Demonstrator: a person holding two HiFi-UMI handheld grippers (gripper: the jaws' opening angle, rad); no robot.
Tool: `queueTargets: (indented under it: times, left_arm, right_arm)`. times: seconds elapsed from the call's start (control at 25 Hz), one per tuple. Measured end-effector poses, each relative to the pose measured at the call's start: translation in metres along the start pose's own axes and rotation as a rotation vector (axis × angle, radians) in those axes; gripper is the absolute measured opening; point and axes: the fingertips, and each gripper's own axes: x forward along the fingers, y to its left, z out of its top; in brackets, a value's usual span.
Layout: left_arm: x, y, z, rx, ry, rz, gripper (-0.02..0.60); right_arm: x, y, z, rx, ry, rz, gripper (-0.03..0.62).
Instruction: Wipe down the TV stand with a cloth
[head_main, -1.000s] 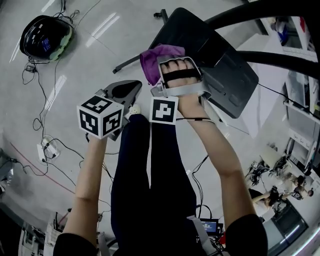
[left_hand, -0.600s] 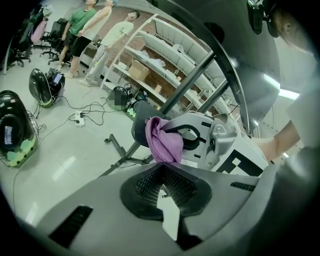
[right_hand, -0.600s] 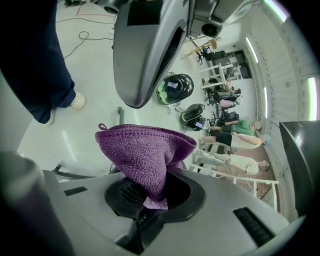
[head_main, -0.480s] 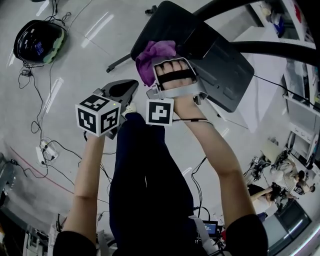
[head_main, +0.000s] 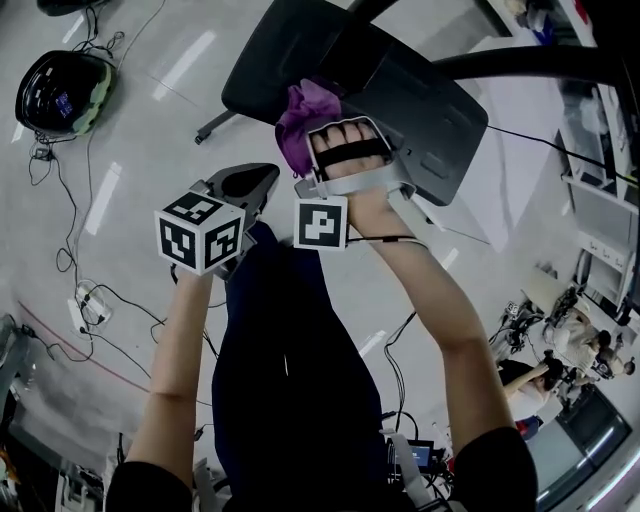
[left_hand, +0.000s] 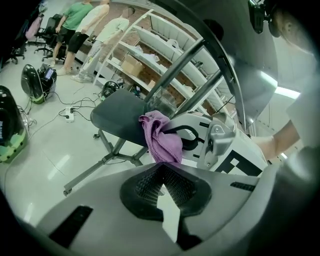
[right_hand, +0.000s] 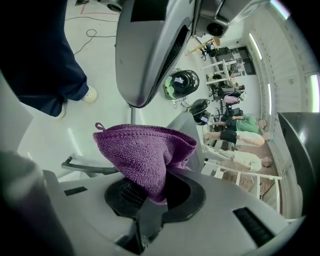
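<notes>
A purple cloth (head_main: 298, 122) hangs bunched from my right gripper (head_main: 318, 128), which is shut on it. The cloth lies over the near edge of the TV stand's dark base plate (head_main: 410, 90), whose black poles (head_main: 530, 65) run off to the right. In the right gripper view the cloth (right_hand: 142, 155) rises in a fold out of the right gripper (right_hand: 150, 192). My left gripper (head_main: 245, 185) is shut on nothing, held left of and nearer than the cloth, off the plate. From the left gripper view the cloth (left_hand: 162, 140) shows just past the left gripper (left_hand: 162, 182), in front of the base plate (left_hand: 117, 112).
A black round device (head_main: 60, 88) sits on the floor far left, with cables and a power strip (head_main: 85, 295) below it. The person's dark trousers (head_main: 285, 350) fill the lower middle. Shelving (left_hand: 165, 55) and several people (left_hand: 87, 25) stand behind the stand.
The right gripper with the cloth now sits further over the base plate's near edge than a second ago. The left gripper has kept its place beside it.
</notes>
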Motion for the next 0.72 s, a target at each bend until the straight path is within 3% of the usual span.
queueTargets:
  times: [0.72]
  left_arm:
    - [0.043,-0.056,-0.028,0.036,0.055,-0.041,0.006]
  right_arm:
    - [-0.025,0.066,-0.088,0.051,0.114,0.069,0.072]
